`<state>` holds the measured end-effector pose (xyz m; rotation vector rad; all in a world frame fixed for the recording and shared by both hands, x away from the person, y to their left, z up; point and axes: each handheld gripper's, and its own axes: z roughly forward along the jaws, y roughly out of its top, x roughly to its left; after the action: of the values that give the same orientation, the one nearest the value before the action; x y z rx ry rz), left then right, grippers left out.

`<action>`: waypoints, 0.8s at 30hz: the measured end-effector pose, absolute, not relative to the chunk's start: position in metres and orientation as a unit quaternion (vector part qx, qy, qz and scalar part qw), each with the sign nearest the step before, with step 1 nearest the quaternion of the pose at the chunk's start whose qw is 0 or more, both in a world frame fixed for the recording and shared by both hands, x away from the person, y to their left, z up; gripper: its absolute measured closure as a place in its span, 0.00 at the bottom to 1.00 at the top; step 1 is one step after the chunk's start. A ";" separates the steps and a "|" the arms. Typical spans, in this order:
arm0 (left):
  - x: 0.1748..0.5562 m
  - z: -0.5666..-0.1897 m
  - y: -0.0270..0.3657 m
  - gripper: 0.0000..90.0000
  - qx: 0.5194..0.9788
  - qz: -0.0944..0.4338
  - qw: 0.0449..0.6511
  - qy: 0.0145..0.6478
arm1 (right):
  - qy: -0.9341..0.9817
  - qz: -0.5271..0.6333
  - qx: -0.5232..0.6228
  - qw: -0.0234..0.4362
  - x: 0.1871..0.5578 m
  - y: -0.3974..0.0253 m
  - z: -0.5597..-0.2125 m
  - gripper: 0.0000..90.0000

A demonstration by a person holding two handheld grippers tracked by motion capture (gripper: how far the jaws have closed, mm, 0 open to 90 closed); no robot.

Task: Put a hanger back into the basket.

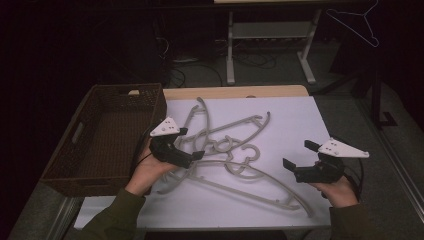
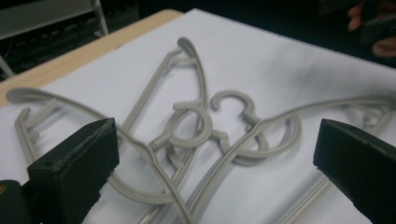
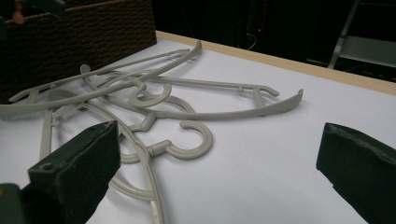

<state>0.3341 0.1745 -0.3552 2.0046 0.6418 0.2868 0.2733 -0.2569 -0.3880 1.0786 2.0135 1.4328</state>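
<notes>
**Tangled hangers, snag risk**

My left gripper (image 1: 192, 150) hovers wide open, empty, over the interlocked grey plastic coat hangers (image 1: 227, 150) mid-frame; right gripper (image 1: 296, 155) gapes empty, lower right. I reckon lifting one drags its hooked neighbours, missing the brown wicker basket (image 1: 107, 135).

Tangled grey hangers (image 3: 154, 107) on white table (image 3: 280, 154), beside wicker basket (image 3: 93, 37).

Left gripper (image 1: 192, 145) held low in the left hand (image 1: 150, 170), jaws spread wide and pointing right, right gripper (image 1: 297, 155) gripped by the right hand (image 1: 337, 190), jaws wide apart, aimed left, both forearms in green sleeves
</notes>
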 end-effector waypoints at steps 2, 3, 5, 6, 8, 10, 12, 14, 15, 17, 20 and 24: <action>0.335 -0.361 0.173 0.06 0.828 0.111 0.479 0.267 | 0.730 0.517 0.389 0.220 0.274 -0.257 -0.389 0.00; 0.335 -0.364 0.173 0.06 0.830 0.110 0.475 0.272 | 0.730 0.517 0.389 0.220 0.274 -0.257 -0.389 0.00; 0.336 -0.369 0.172 0.12 0.836 0.105 0.464 0.273 | 0.730 0.517 0.389 0.220 0.274 -0.257 -0.389 0.00; 0.336 -0.371 0.172 0.19 0.837 0.104 0.461 0.276 | 0.730 0.517 0.389 0.220 0.274 -0.257 -0.389 0.00; 0.337 -0.377 0.172 0.25 0.841 0.098 0.451 0.283 | 0.730 0.517 0.389 0.220 0.274 -0.257 -0.389 0.00; 0.339 -0.382 0.173 0.47 0.843 0.091 0.443 0.291 | 0.731 0.517 0.387 0.219 0.274 -0.257 -0.389 0.00; 0.340 -0.387 0.174 0.60 0.845 0.086 0.432 0.302 | 0.732 0.516 0.388 0.218 0.274 -0.256 -0.389 0.00; 0.341 -0.391 0.175 0.67 0.850 0.079 0.420 0.308 | 0.732 0.516 0.388 0.218 0.274 -0.256 -0.389 0.00; 0.342 -0.393 0.175 0.72 0.853 0.083 0.412 0.310 | 0.732 0.516 0.388 0.218 0.274 -0.256 -0.390 0.00; 0.342 -0.396 0.175 0.89 0.856 0.079 0.399 0.319 | 0.732 0.516 0.388 0.218 0.274 -0.256 -0.390 0.00; 0.342 -0.401 0.174 1.00 0.860 0.079 0.380 0.332 | 0.732 0.516 0.387 0.218 0.274 -0.256 -0.389 0.00; 0.341 -0.407 0.174 1.00 0.863 0.079 0.356 0.350 | 0.733 0.515 0.388 0.219 0.274 -0.256 -0.390 0.00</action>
<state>0.3407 0.1737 -0.4074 2.2282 0.9039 0.2032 0.2741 -0.2559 -0.3897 1.0726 2.0280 1.4255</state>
